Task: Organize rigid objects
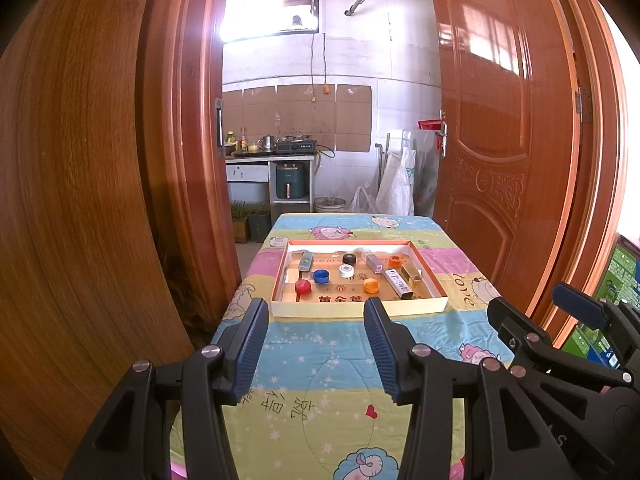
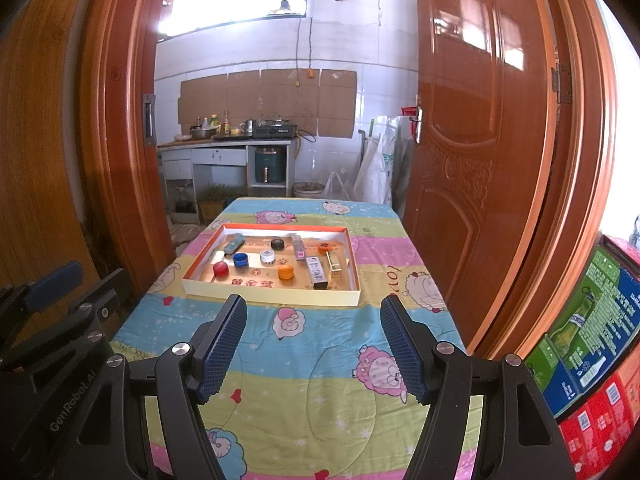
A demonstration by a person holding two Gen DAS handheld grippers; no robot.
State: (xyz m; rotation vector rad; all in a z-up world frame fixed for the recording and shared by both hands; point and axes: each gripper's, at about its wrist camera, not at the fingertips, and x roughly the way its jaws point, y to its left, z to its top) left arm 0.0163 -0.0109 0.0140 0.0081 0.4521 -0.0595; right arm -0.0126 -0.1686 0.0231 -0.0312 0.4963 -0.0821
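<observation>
**Both grippers waiting short of the tray**

The left gripper (image 1: 316, 344) and the right gripper (image 2: 314, 346) are hanging over the near end of the quilted table (image 2: 320, 412), jaws standing apart and gripping nothing. The shallow tray (image 1: 360, 309) is lying ahead of both — well apart from the fingertips — with its long side running across the view. Inside it, the caps are sitting toward the left gripper's side, red cap (image 1: 303, 287) nearest; the long boxes (image 2: 317, 273) are pointing roughly away, nearer the right.

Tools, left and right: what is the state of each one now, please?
Left tool: open, holding nothing.
Right tool: open, holding nothing.
</observation>
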